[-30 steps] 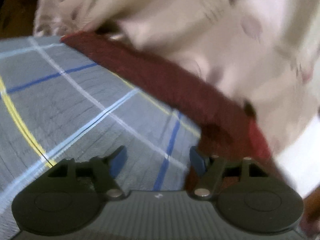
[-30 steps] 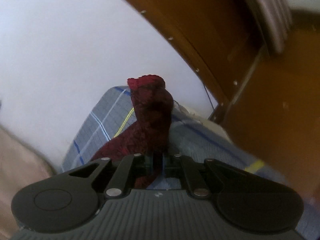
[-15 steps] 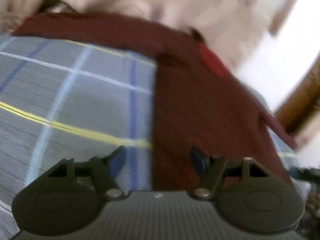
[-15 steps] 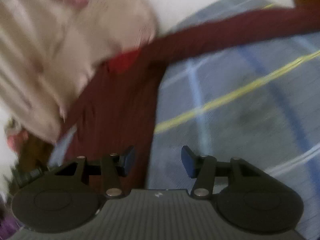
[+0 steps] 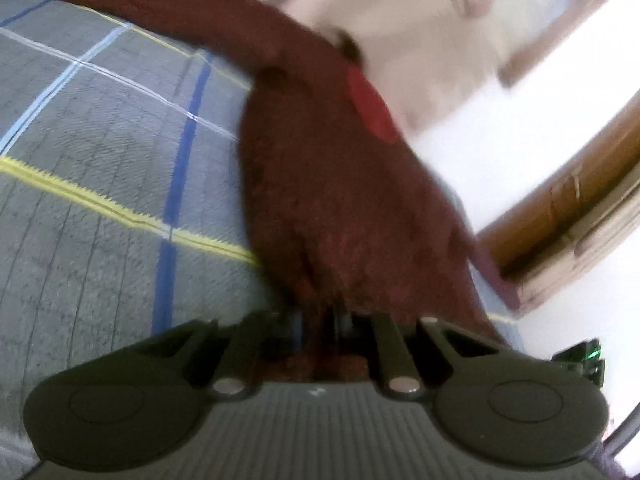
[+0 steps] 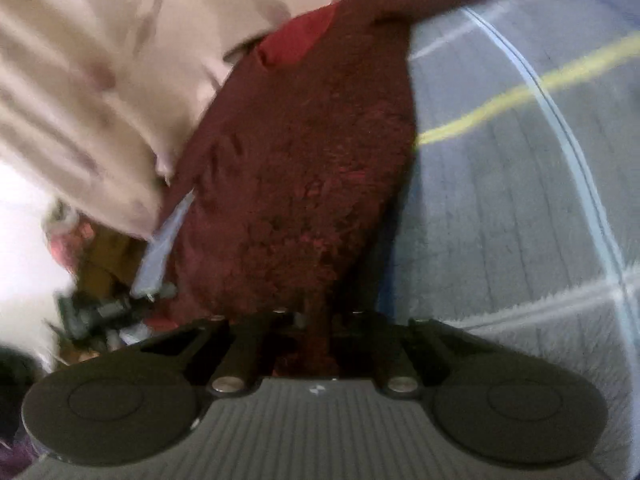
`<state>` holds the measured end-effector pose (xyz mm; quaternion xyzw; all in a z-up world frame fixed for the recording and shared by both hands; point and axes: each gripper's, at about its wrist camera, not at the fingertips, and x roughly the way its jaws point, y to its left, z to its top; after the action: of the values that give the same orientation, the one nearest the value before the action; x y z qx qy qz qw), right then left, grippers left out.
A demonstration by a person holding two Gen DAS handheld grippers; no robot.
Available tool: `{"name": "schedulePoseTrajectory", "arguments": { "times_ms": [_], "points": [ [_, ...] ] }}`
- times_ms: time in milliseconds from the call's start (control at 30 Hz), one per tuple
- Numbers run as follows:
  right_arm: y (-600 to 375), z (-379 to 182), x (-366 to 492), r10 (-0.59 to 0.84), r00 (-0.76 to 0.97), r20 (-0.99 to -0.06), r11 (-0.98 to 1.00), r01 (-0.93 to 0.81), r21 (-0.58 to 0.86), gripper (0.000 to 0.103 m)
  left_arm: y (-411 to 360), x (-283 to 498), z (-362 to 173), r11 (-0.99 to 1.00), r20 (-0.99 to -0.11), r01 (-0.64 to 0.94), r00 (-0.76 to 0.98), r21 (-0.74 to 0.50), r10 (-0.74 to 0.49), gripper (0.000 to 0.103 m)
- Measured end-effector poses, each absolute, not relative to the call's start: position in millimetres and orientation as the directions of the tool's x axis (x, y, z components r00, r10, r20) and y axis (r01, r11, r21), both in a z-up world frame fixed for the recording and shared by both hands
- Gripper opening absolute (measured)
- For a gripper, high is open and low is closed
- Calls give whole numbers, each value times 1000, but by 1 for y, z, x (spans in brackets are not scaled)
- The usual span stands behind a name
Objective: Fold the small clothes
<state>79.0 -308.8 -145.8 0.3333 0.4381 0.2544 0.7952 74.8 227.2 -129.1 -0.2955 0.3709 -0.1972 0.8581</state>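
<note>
A small dark red garment (image 5: 332, 184) lies on a grey checked cloth (image 5: 100, 184) with blue, white and yellow lines. A brighter red patch (image 5: 370, 106) shows at its far end. My left gripper (image 5: 320, 320) is shut on the garment's near edge. In the right wrist view the same garment (image 6: 304, 168) stretches away from me, and my right gripper (image 6: 318, 320) is shut on its near edge, jaws closed on a pinch of fabric. Both views are blurred.
A pale patterned fabric (image 6: 88, 80) lies beyond the garment, also in the left wrist view (image 5: 400, 12). Wooden furniture (image 5: 576, 216) stands at right against a white wall. Clutter (image 6: 92, 304) lies low at left, off the cloth's edge.
Both grippers were open half a second ago and have closed on the red garment's near edge. One second ago the right gripper held the garment raised, then let it go.
</note>
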Motion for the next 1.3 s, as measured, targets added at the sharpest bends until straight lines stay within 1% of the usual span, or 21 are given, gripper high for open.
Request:
{"name": "schedulePoseTrajectory", "arguments": {
  "times_ms": [100,200,333,400,467,533,567,633,733,800,833,867,900,933,967,1000,1033,1100,1167,1233,1300],
  "points": [
    [-317,-146,72,700,511,-499,613,-70,787,11,228,57,-120,732,-479,116,686,-671,-548,12],
    [-323,-134,66,712,534,-455,579,-81,811,11,222,38,-102,724,-457,143,690,-675,-562,12],
    [-340,-106,50,729,558,-396,542,-117,832,11,210,0,-85,717,-447,184,671,-672,-591,12],
    [-346,-95,41,730,567,-382,534,-124,836,11,208,-18,-84,711,-447,182,666,-679,-597,12],
    [-355,-91,29,727,572,-380,528,-113,842,11,207,-35,-86,713,-456,166,665,-682,-591,12],
    [-361,-95,17,725,565,-393,528,-91,844,11,208,-47,-91,748,-491,138,675,-649,-551,12],
    [-362,-97,13,720,563,-405,540,-89,837,11,213,-50,-94,739,-486,128,677,-661,-552,13],
    [-367,-107,7,712,554,-431,548,-55,835,11,222,-60,-96,759,-511,63,704,-648,-494,13],
    [-366,-124,5,712,529,-462,545,-1,839,11,239,-77,-88,755,-487,7,760,-656,-430,13],
    [-369,-130,3,704,537,-464,541,17,841,12,240,-82,-71,793,-475,3,799,-609,-368,15],
    [-373,-132,3,706,544,-453,524,29,851,14,238,-82,-63,809,-462,18,814,-587,-353,18],
    [-377,-132,3,713,548,-437,503,33,863,18,235,-80,-53,826,-453,29,825,-563,-338,33],
    [-380,-129,3,718,552,-423,492,27,870,21,229,-77,-45,837,-447,36,833,-546,-327,60],
    [-383,-124,1,711,565,-419,499,15,867,24,225,-72,-40,841,-434,40,842,-540,-319,75],
    [-387,-114,0,684,589,-430,531,2,847,31,221,-69,-36,835,-399,54,860,-548,-317,88],
    [-391,-106,0,657,615,-437,558,-6,830,36,217,-65,-34,821,-342,85,881,-564,-326,88],
    [-398,-99,0,629,646,-432,572,-9,820,37,211,-57,-33,809,-297,116,892,-577,-340,88],
    [-421,-89,5,564,714,-415,572,25,820,43,203,-29,-37,800,-296,119,889,-587,-349,88],
    [-451,-85,12,491,786,-376,545,60,836,46,198,-6,-46,771,-291,117,882,-627,-370,88],
    [-481,-87,24,425,834,-352,499,109,860,46,190,22,-59,729,-285,112,872,-675,-398,88],
    [-512,-93,41,375,866,-330,451,141,881,46,179,44,-70,715,-305,98,858,-692,-413,88]
  ]
}}
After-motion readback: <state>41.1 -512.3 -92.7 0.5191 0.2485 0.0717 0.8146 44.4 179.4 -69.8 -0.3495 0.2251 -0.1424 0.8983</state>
